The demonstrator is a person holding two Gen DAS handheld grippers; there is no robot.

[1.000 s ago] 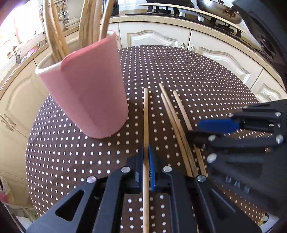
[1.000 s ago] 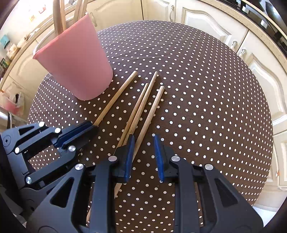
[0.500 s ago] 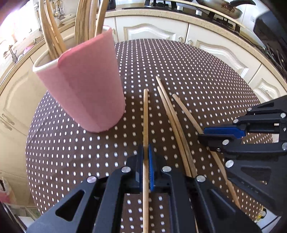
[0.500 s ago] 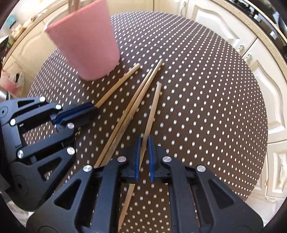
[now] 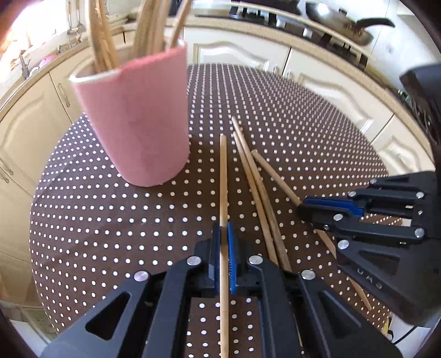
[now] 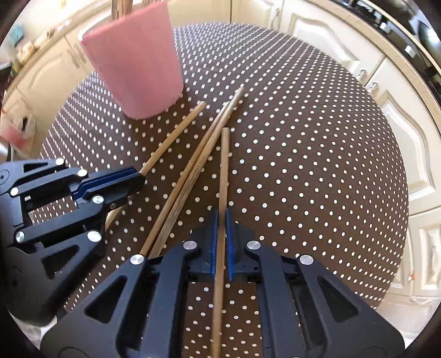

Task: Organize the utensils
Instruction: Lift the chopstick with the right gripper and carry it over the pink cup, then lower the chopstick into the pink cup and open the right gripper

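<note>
left gripper (image 5: pixel 223 234): matte black frame, two fingers, triangular cut-outs in each arm
right gripper (image 6: pixel 222 220): same black build, mirrored triangular openings
pads (image 5: pixel 232 256): blue, ribbed inner faces
screws (image 5: pixel 193 260): round silver heads at the pivots, four across each frame
linkage (image 5: pixel 386 217): stacked black bars, silver pins
marking (image 5: pixel 369 278): faint embossed letters, unreadable

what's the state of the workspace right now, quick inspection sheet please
surface: round table, brown dotted cloth
job's things: pink cup upright with wooden utensils inside; four chopsticks on the cloth, a loose pair lying between the two gripped ones
clutter: nothing seen
grippers: left gripper shut on left chopstick; right gripper shut on right chopstick
cables: nothing seen
surroundings: cream cabinets, stove with pan
</note>
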